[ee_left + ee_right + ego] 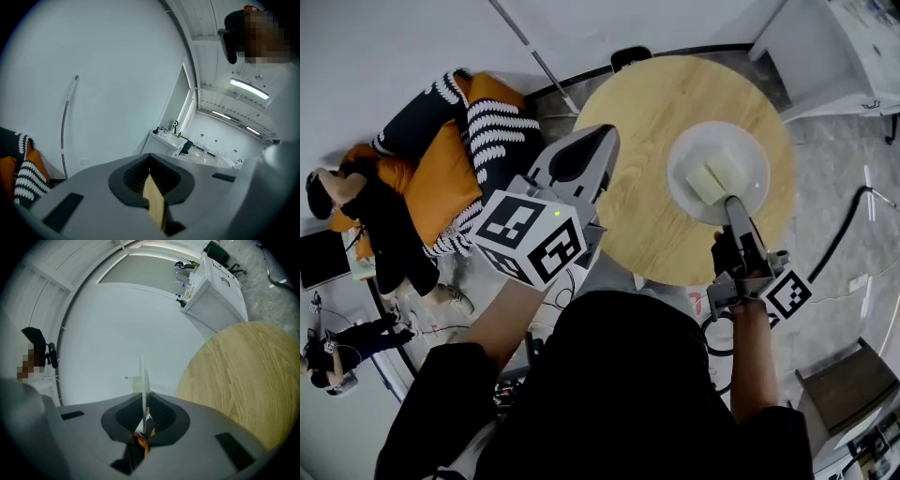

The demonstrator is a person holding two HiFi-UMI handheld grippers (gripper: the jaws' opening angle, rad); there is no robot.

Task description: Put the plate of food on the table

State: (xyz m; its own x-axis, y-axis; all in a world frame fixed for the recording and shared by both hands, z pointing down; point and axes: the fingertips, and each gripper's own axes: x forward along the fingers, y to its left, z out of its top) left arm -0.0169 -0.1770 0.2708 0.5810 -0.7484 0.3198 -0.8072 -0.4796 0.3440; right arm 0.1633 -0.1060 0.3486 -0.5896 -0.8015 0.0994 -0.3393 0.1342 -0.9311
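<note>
A white plate (686, 142) carrying pale blocks of food (712, 174) is over the right half of the round wooden table (637, 103). My right gripper (733, 202) is shut on the plate's near rim. In the right gripper view the plate (143, 380) shows edge-on as a thin white line between the jaws of the right gripper (143, 422), with the table (243, 376) off to one side of it. My left gripper (602, 137) is raised at the table's left edge, shut and holding nothing. In its own view the left gripper (150, 180) shows only a sliver of table (154, 206) in its gap.
A person (366, 202) sits on the floor at the left among orange and black-and-white striped cushions (464, 141). A white cabinet (834, 47) stands at the top right. Cables (848, 225) run over the floor on the right, and a grey box (848, 384) sits at the lower right.
</note>
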